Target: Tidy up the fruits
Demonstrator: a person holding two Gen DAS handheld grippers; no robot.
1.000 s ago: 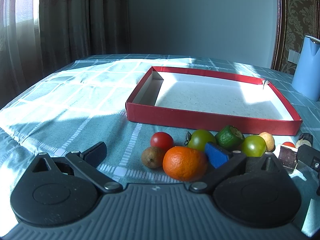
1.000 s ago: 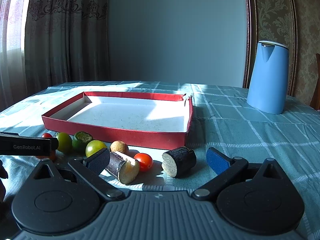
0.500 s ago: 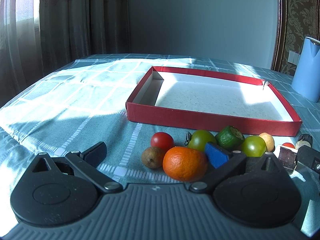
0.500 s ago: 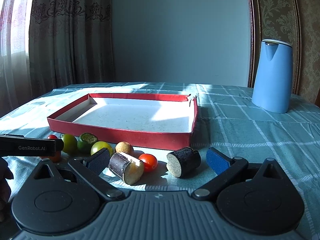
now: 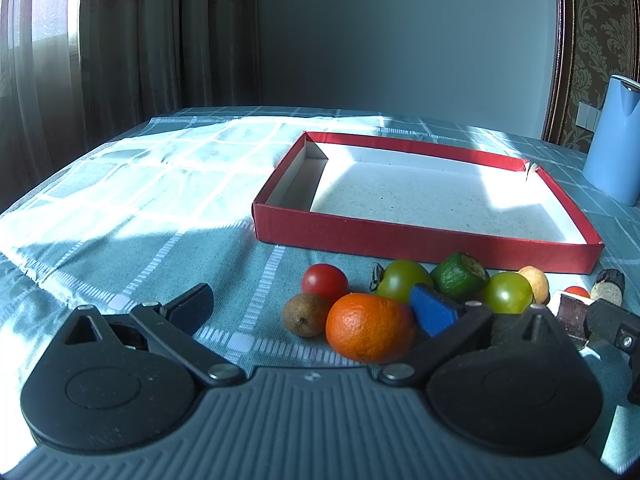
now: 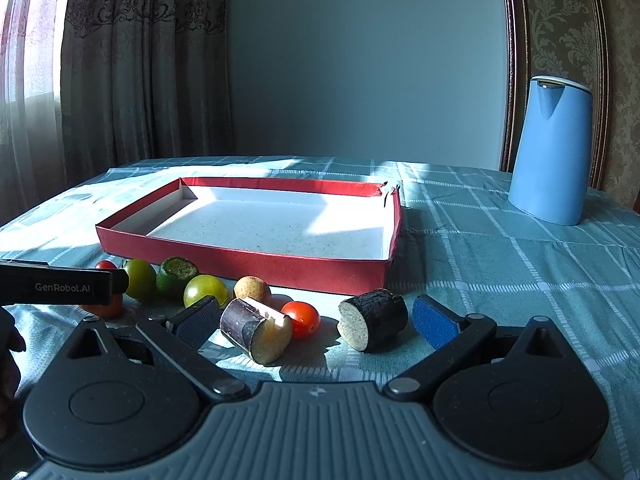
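Observation:
A row of fruit lies on the cloth in front of an empty red tray [image 5: 420, 236] [image 6: 248, 258]. My left gripper [image 5: 312, 308] is open; an orange [image 5: 370, 327] and a brown kiwi [image 5: 306, 314] lie between its fingers, with a red tomato [image 5: 325, 278], two green tomatoes [image 5: 402, 280] and a green cut piece [image 5: 460, 274] just beyond. My right gripper [image 6: 316, 318] is open; two dark cut pieces [image 6: 256, 330] [image 6: 374, 318] and a red cherry tomato [image 6: 302, 318] lie between its fingers. A tan round fruit [image 6: 252, 289] sits behind them.
A blue jug [image 6: 552, 152] stands on the table at the far right. The left gripper's body [image 6: 60, 286] shows at the left edge of the right wrist view. The checked cloth stretches out to the left of the tray. Curtains hang behind.
The right gripper has drawn back and lifted slightly, so the tray and fruit sit a little higher in its view. The left gripper has not moved.

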